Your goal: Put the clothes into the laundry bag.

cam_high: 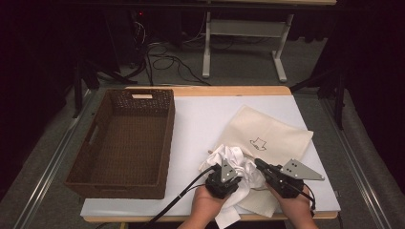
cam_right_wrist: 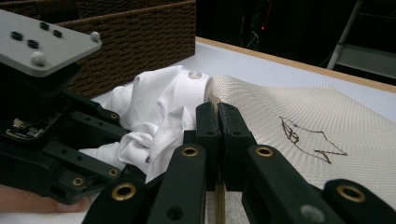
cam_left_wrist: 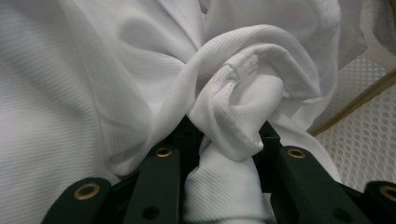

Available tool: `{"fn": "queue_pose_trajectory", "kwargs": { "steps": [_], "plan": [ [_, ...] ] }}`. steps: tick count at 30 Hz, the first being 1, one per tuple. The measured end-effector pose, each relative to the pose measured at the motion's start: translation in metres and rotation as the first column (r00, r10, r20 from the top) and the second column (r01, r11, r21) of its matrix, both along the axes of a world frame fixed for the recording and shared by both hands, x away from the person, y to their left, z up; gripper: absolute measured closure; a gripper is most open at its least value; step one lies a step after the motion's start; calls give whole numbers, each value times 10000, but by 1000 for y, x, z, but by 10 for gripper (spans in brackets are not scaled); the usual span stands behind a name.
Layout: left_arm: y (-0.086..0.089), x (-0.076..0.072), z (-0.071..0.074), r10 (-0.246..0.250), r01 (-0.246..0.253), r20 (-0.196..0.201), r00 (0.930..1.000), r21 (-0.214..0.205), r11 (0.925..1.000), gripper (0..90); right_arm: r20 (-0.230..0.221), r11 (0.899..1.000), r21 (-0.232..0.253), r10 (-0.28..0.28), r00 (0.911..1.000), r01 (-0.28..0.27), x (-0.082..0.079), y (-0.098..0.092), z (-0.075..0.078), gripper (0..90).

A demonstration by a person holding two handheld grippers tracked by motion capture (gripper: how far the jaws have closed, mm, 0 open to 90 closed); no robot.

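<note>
The left tool (cam_high: 228,172) clamps a bunched white shirt (cam_high: 235,161); the right tool (cam_high: 261,165), jaws closed, pinches the beige bag's (cam_high: 267,133) edge. A brown wicker basket (cam_high: 165,138) sits left on the worktop (cam_high: 200,124), well apart.

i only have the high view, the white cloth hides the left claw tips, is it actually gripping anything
Observer: Yes. In the left gripper view the left claw is pinched on a bunched fold of the crumpled white ribbed cloth garment.
Operator: and the right one, shut on the bag or just resting
Observer: The right gripper view shows the right claw closed tight on the edge of the flat cream woven fabric bag.
Operator: is the garment in the bag yet
Observer: Partly, it seems: from the right gripper view the white cloth sits at the bag's mouth, and a shirt button shows there.
</note>
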State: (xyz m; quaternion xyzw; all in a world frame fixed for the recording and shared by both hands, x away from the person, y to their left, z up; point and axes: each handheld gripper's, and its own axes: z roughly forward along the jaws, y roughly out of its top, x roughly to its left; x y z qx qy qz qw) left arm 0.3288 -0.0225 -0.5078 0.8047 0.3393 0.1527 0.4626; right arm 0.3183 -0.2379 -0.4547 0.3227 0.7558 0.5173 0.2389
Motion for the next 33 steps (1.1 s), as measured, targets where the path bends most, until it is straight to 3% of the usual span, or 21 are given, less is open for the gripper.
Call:
{"fn": "queue_pose_trajectory", "kwargs": {
  "steps": [4, 7, 10, 14, 15, 19, 21, 23, 25, 26, 27, 28, 29, 30, 31, 33],
  "plan": [
    [3, -4, 4, -138, 138, 5, 9999, -128, 9998, 593, 62, 10000, -7, -69, 10000, 69, -1, -2, 1, 894],
    [6, -21, 14, -349, 363, 468, 9983, -293, 9989, 405, 25, 9999, 49, -90, 10000, 90, 0, -4, 0, 893],
    [10, -30, 18, -313, 331, 761, 9966, -229, 9992, 281, 44, 9999, 24, -99, 9999, 99, -1, -5, 0, 893],
    [26, -42, 27, -364, 391, 696, 9969, -378, 9985, 261, 63, 10000, 20, -89, 9999, 89, 0, -5, 0, 893],
    [37, -50, 32, -318, 348, 983, 9946, -283, 9990, 271, 69, 9999, 6, -136, 9999, 136, -1, -5, 0, 893],
    [55, -55, 34, 68, -9, 1346, 9909, -438, 9990, 294, 89, 9999, 10, -106, 9999, 106, -1, -6, 0, 893],
    [61, -51, 34, 433, -343, 1444, 9886, -642, 9973, 282, 86, 9999, 19, -135, 9999, 134, -1, -6, 0, 892],
    [64, -36, 37, 973, -827, 1307, 9866, -1128, 9902, 248, 72, 9999, 4, -141, 9999, 141, -1, -5, 0, 892],
    [61, -21, 38, 1253, -1093, 1374, 9826, -1180, 9870, 234, 122, 9999, -19, -113, 9999, 113, -1, -4, 1, 892],
    [61, -21, 38, 1253, -1093, 1374, 9826, -1180, 9870, 225, 122, 9999, -19, -113, 9999, 113, -1, -4, 1, 892],
    [55, -2, 37, 1282, -1154, 902, 9876, -1352, 9841, 209, 53, 9999, 23, -139, 9999, 139, -1, -4, 0, 893],
    [55, -2, 37, 1282, -1154, 902, 9876, -1352, 9841, 210, 35, 9999, 44, -149, 9999, 149, -1, -5, 0, 892],
    [50, 9, 35, 1210, -1125, 572, 9910, -1346, 9845, 231, 47, 9999, 26, -125, 9999, 125, -1, -5, 0, 892],
    [50, 9, 35, 1210, -1125, 572, 9910, -1346, 9845, 308, 47, 9999, 26, -125, 9999, 125, -1, -5, 0, 892],
    [46, 13, 33, 965, -907, 303, 9949, -1531, 9840, 471, 66, 9999, 38, -93, 9999, 93, 0, -5, 0, 893],
    [40, 9, 32, 674, -610, 333, 9972, -1665, 9842, 630, 28, 9999, 57, -116, 9999, 116, 0, -6, 0, 893]
  ]
}}
